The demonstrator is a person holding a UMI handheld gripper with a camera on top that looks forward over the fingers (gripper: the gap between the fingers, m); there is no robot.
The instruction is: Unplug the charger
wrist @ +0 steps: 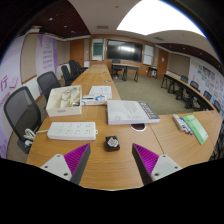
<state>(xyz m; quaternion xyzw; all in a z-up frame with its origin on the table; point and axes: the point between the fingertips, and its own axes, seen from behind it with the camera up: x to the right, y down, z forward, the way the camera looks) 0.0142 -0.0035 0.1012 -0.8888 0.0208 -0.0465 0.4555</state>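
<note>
A small black charger (112,143) sits on the wooden table (110,168) just ahead of my fingers, midway between them. A white power strip (72,130) lies to its left, with a white cable (30,133) running off its left end. My gripper (112,158) is open and empty; its purple pads (76,157) stand wide apart above the table, short of the charger.
A closed laptop (131,111) lies beyond the charger. A white tray of items (64,98) and papers (98,94) lie at the back left. A green booklet (194,126) lies on the right. Office chairs (20,108) line the left side of the long table row.
</note>
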